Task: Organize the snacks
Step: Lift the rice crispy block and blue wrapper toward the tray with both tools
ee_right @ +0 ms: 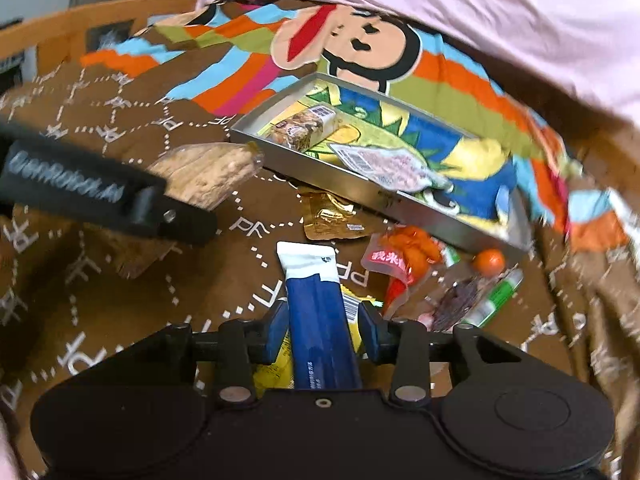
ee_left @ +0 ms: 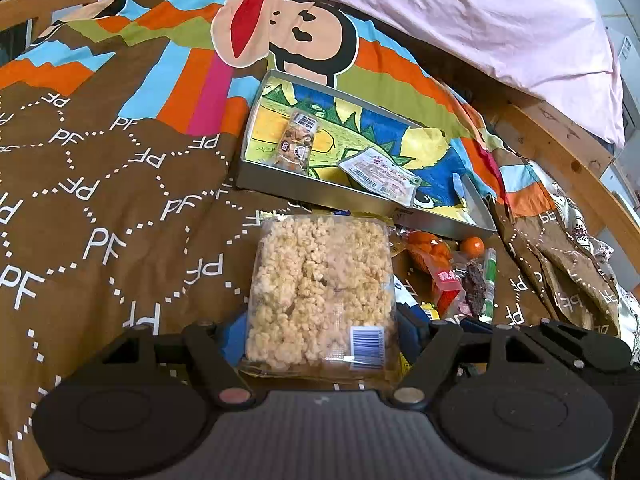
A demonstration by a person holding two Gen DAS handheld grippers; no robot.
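Observation:
My left gripper point(ee_left: 320, 332) is shut on a clear pack of puffed rice cake point(ee_left: 320, 284) and holds it above the brown bedspread, short of the metal tray point(ee_left: 312, 188). The tray's floor shows a dinosaur print, and a small cookie pack point(ee_left: 298, 140) and a flat white packet point(ee_left: 380, 174) lie in it. My right gripper point(ee_right: 324, 328) is shut on a blue and white snack stick point(ee_right: 320, 320). In the right wrist view the left gripper point(ee_right: 120, 200) with the rice cake point(ee_right: 208, 172) is at the left, near the tray point(ee_right: 320, 172).
Loose snacks lie in front of the tray: an orange packet point(ee_right: 404, 256), a small orange ball point(ee_right: 490, 262), a dark dried-fruit pack point(ee_right: 456, 300), a gold wrapper point(ee_right: 328, 216), a yellow packet point(ee_right: 276, 372). A pink quilt point(ee_left: 480, 8) and the wooden bed frame point(ee_left: 560, 140) lie beyond.

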